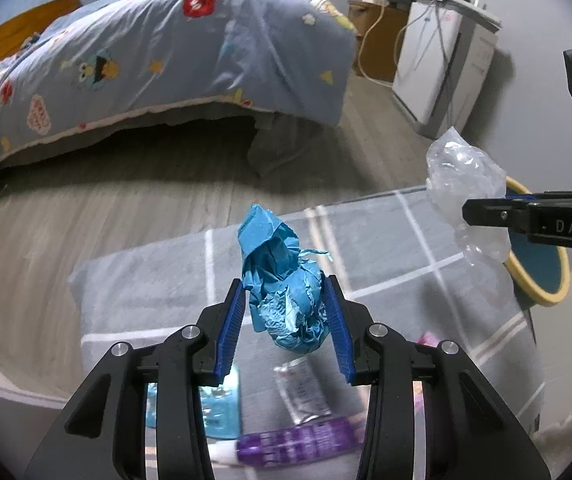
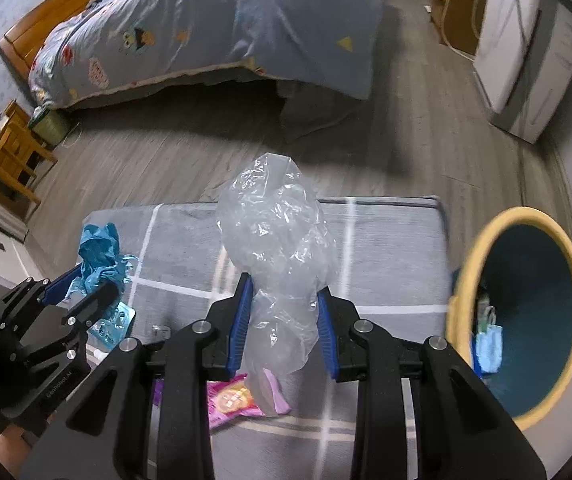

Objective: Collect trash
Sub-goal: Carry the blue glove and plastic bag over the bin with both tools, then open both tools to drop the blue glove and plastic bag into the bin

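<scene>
Both grippers (image 1: 287,304) (image 2: 284,322) downward-tilted, trash-laden

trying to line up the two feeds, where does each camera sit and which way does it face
Left wrist: sits on the left gripper, looking down over its fingers at the blue paper wad it grips, the grey rug and bed; the right gripper shows at right.
Right wrist: sits on the right gripper, looking down at the clear plastic bag it grips and the bin; the left gripper shows at left.
Shared: rug, bed, bin, both wads.
</scene>
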### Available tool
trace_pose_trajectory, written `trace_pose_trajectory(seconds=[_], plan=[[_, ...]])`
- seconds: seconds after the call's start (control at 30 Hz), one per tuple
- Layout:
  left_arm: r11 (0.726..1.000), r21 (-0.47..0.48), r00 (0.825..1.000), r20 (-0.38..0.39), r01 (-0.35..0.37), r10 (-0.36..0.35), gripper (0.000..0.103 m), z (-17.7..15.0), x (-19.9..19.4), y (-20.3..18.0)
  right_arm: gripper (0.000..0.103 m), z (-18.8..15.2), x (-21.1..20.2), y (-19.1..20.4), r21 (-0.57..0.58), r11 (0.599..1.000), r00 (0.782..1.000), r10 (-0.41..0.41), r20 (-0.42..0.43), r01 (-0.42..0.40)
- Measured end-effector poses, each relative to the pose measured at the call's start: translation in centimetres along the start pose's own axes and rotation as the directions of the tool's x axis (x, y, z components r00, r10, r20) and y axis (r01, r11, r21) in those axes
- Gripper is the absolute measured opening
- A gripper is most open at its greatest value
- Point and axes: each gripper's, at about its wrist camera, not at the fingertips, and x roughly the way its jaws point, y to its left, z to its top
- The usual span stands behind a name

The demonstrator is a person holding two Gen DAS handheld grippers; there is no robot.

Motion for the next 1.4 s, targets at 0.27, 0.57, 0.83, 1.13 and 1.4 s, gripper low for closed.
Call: trace_pose_trajectory(seconds=[0.27, 0.57, 0.83, 1.13, 1.4], plan=[[0.998, 0.043, 0.998, 0.048, 0.043, -0.045, 0.042, 1.1, -1.5, -3.7, 0.030, -0.6, -3.8, -5.1, 0.082, 0.996, 0.998, -0.027, 0.049, 0.023], [0.992, 0.085, 0.992, 0.080, 0.088, -0.095, 0.042, 2.1, -2.3, -7.8, 0.030, -1.7, -6.7, -10.9, 0.171, 0.984, 0.994, -0.066, 0.086, 0.050], [0.977, 0.165, 0.986, 0.076, 0.136, -0.151, 0.042, 2.8, -1.6, -13.1, 0.030, -2.6, -8.1, -16.2, 0.256, 0.962, 0.988, -0.119, 0.095, 0.091], [0.944, 0.263, 0.974, 0.045, 0.202, -0.221, 0.042, 3.2, -0.1, -19.4, 0.030, -4.1, -7.9, -21.2, 0.316, 0.937, 0.983, -0.174, 0.062, 0.146], [0.889, 0.364, 0.956, -0.012, 0.278, -0.294, 0.042, 3.0, 1.9, -23.5, 0.030, -5.2, -6.5, -24.3, 0.320, 0.921, 0.972, -0.235, 0.001, 0.222]])
